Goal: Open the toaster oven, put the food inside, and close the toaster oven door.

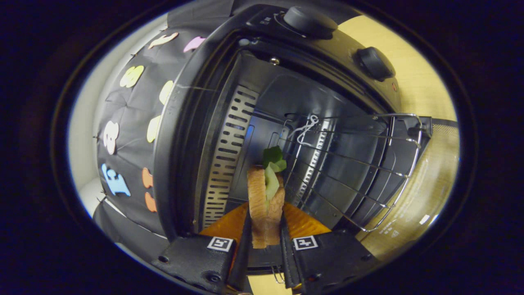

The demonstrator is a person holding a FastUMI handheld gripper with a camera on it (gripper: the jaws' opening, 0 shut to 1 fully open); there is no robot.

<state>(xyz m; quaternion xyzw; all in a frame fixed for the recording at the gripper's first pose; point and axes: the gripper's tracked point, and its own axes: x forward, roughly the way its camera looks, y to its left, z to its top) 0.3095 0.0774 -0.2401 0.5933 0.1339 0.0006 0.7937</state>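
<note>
My gripper (265, 229) is shut on a sandwich (265, 200), two bread slices with green lettuce sticking out at the far end. The view is rolled sideways. Just ahead stands the black toaster oven (286, 123) with its door (425, 192) swung fully open, the glass lying flat on the wooden table. The sandwich sits at the mouth of the oven cavity, beside the wire rack (352, 172), which is pulled partway out. Two black knobs (309, 20) sit on the oven's control panel.
The slotted metal side wall (229, 155) of the cavity is close to the sandwich on one side. The wooden tabletop (413, 69) shows beyond the knobs. Black booth cloth (131, 135) hangs behind the oven.
</note>
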